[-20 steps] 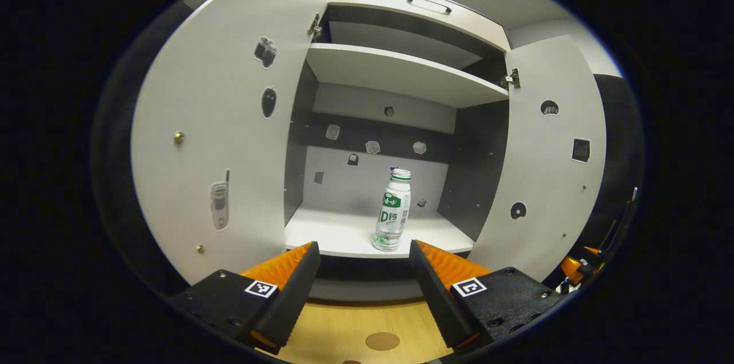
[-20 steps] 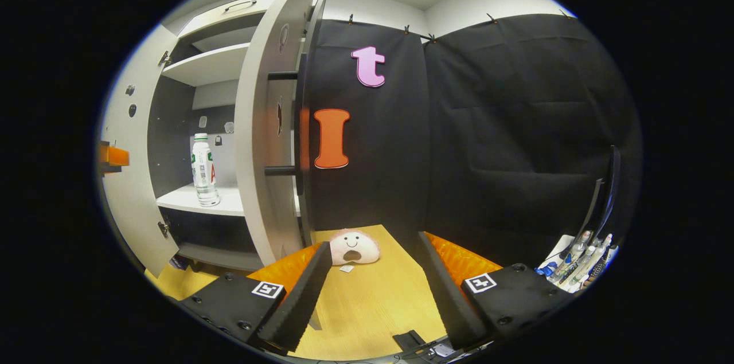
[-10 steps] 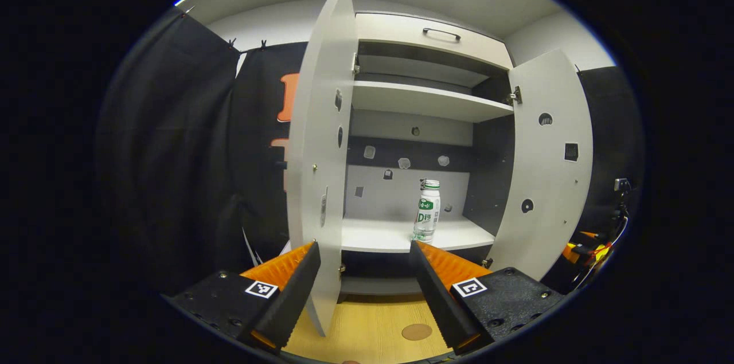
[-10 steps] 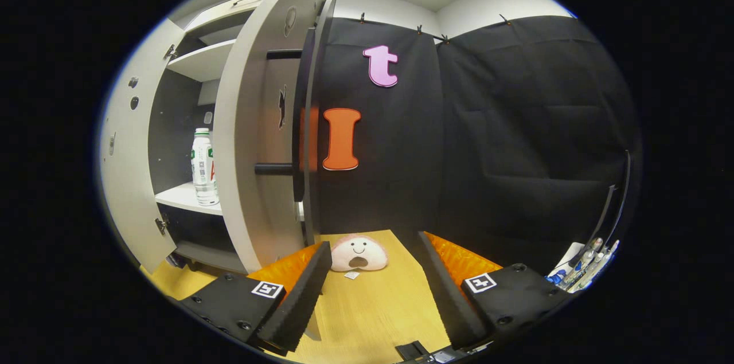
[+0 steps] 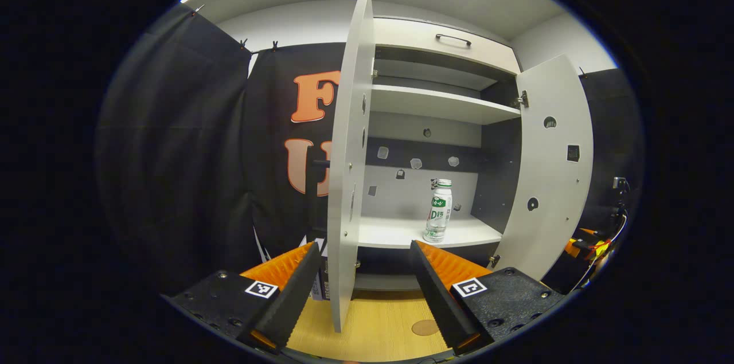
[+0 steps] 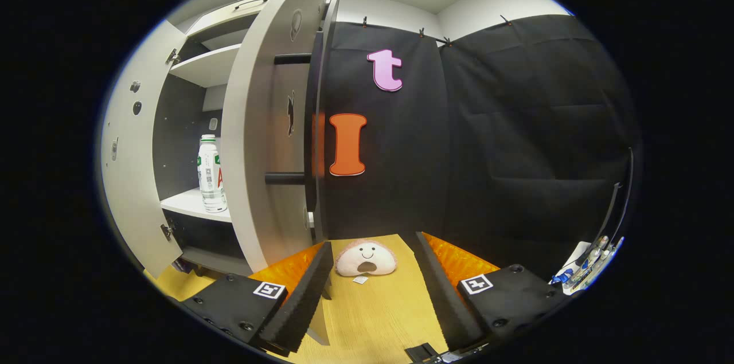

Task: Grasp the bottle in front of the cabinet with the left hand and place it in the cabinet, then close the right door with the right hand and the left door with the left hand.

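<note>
The bottle [image 5: 438, 210] stood upright on the cabinet's lower shelf [image 5: 395, 235], toward that shelf's front right corner, so placing looked finished and closing the right door [image 6: 258, 140] appeared to be the step in hand. Both doors stood wide open. In the right gripper view the right gripper [image 6: 373, 289] was spread open and empty, close beside the right door's free edge, with the door's dark handle bars [image 6: 285, 178] on the outer face just ahead. To do this well, the fingers should probably press flat on that outer face near the free edge, away from the hinges, and swing the door steadily without snagging a handle bar. The left gripper [image 5: 361, 289], likewise open and holding nothing, sat close to the edge of the left door [image 5: 347, 180] and should stay clear until its turn.
</note>
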Demonstrator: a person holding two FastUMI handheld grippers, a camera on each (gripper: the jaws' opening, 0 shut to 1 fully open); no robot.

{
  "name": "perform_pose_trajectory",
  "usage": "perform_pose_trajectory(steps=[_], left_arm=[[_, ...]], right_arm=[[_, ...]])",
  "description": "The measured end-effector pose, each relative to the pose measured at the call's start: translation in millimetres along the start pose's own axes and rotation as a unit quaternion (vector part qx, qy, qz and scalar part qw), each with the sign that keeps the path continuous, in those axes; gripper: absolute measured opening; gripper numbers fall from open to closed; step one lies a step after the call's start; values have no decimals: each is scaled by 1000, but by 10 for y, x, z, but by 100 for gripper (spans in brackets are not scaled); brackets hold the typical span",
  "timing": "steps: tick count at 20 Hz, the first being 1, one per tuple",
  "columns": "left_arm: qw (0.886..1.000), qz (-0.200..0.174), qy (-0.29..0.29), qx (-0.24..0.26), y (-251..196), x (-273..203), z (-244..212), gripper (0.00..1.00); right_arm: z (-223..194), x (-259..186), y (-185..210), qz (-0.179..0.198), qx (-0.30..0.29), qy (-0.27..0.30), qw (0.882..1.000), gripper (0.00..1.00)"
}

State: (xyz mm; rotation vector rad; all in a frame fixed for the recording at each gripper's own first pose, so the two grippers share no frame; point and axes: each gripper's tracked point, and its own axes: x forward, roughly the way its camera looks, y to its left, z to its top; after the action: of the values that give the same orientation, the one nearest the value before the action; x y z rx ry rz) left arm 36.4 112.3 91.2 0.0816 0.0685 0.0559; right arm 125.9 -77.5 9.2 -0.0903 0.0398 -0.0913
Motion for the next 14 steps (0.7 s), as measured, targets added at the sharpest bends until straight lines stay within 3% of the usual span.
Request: perform_pose_trajectory(steps=[14], left_arm=[[1000,13,3,-19,187,-20,-77,95]], right_arm=[[-8,-45,677,52,1,1,999,95]])
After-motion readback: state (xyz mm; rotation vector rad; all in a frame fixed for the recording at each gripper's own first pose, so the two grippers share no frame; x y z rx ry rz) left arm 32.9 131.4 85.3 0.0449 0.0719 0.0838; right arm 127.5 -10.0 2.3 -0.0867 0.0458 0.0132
